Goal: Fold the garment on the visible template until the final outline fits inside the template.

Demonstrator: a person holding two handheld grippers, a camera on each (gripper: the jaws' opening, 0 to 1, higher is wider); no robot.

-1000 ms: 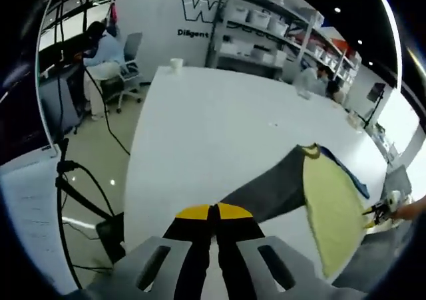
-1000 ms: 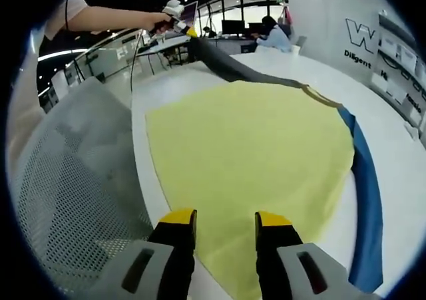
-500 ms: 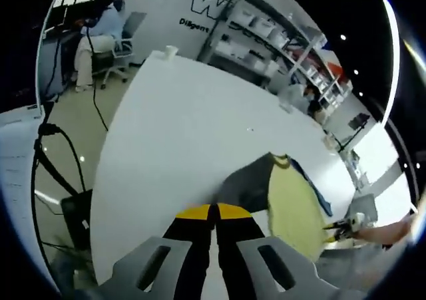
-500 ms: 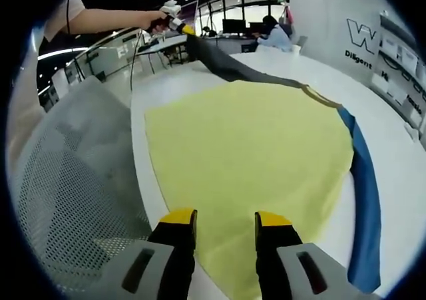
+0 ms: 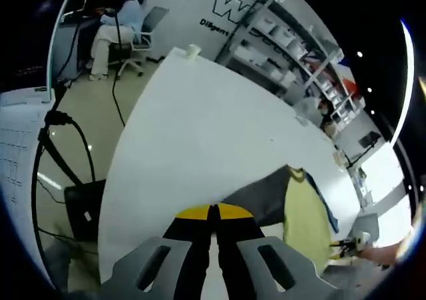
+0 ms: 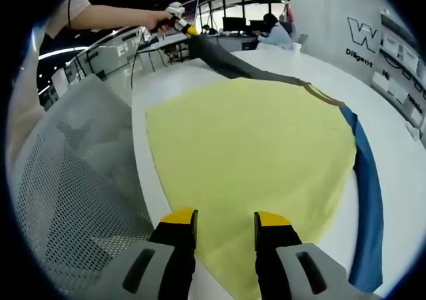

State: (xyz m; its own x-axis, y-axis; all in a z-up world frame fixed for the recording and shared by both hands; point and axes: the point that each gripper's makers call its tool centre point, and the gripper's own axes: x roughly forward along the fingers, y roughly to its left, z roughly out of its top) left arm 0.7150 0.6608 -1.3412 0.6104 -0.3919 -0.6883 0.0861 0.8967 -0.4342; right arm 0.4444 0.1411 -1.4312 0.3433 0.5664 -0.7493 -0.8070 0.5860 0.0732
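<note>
Our left gripper [image 5: 214,213] had its yellow-tipped jaws pressed together, with no gap between them. In the right gripper view we saw it far off to the left, at the end of our outstretched bare left arm [image 6: 110,15]. Our right gripper [image 6: 225,221] was near, its two jaws standing apart with a clear gap.

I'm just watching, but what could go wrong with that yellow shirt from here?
The left gripper holds the grey sleeve up off the white table; a slip would drop it crooked. The yellow shirt lies near the table edge, so it might slide off. The right gripper is open, leaving the hem unpinned.
</note>
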